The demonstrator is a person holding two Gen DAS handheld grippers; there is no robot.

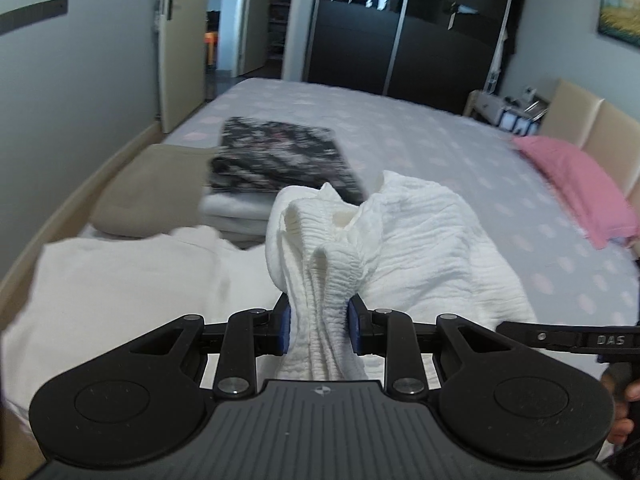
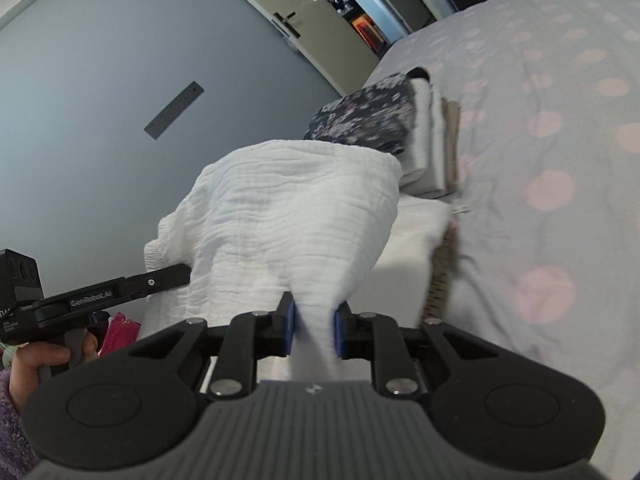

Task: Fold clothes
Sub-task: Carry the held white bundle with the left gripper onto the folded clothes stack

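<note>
**Two handheld grippers lift a white crinkled garment over a bed**

Readable writing is sparse. In the right wrist view, the side of the left gripper [image 2: 176, 276] carries the words "GenRobot.AI" in pale letters on its black arm. In the left wrist view, the right gripper [image 1: 568, 338] enters from the right edge with the letters "DAS" on its black body. A small round logo sits on the ribbed grey housing of each camera mount. No other text can be read.

The white crinkled garment [image 1: 420, 232] hangs between the two tools. In the left wrist view, the left gripper [image 1: 319, 330] has its blue pads narrowed onto a bunched, gathered band of the fabric, which rises ahead of the fingers and spreads to the right. In the right wrist view, the right gripper [image 2: 314, 330] likewise pinches a narrow fold of the same cloth between its blue pads, and the fabric drapes forward and to the left, toward the other tool.

Beyond the garment, on the bed [image 1: 440, 140] with its pale spotted cover, lies a stack of folded clothes [image 1: 248, 204] topped by a dark floral piece [image 1: 280, 156]. Another white cloth [image 1: 120, 280] lies flat near the left gripper. A pink pillow [image 1: 576, 184] rests by the headboard. A hand [image 2: 36, 360] in a fuzzy purple sleeve [image 2: 12, 440] grips the left tool's handle.
</note>
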